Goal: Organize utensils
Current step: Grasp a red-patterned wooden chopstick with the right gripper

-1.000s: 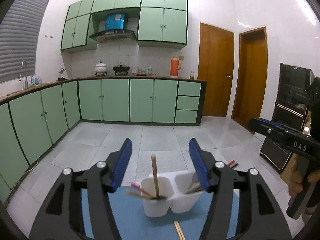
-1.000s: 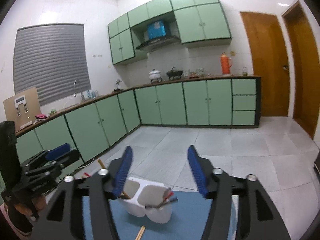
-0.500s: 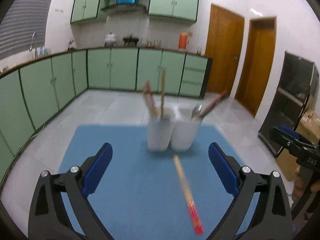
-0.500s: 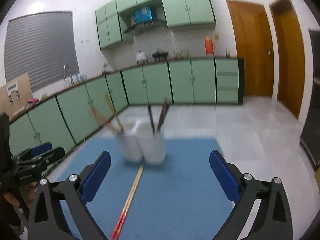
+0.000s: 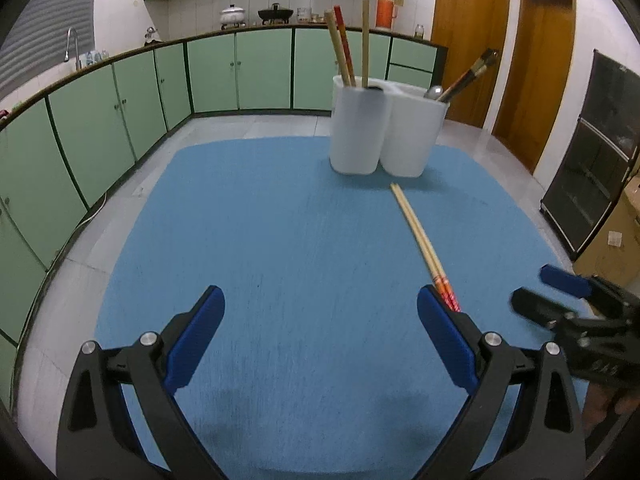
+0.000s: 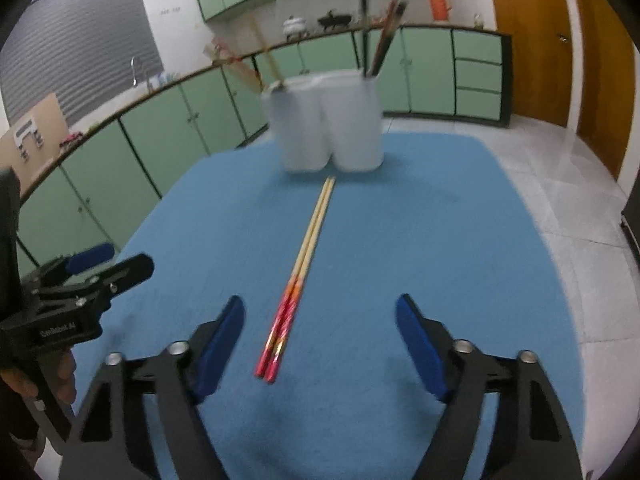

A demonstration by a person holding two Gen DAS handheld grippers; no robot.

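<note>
A white two-compartment utensil holder stands at the far side of a blue mat. Its left cup holds several chopsticks; its right cup holds dark utensils. A pair of wooden chopsticks with red ends lies flat on the mat in front of the holder. My left gripper is open and empty, low over the mat, its right finger by the red ends. My right gripper is open and empty, with the red ends of the chopsticks between its fingers. The holder shows blurred.
The mat lies on a table in a kitchen with green cabinets behind and to the left. Wooden doors and a black cabinet stand at the right. The right gripper also shows in the left wrist view, near the mat's right edge.
Both grippers have dropped from above the holder to low over the mat and pulled back. Their jaws have opened wider. The loose chopstick pair has not moved.
</note>
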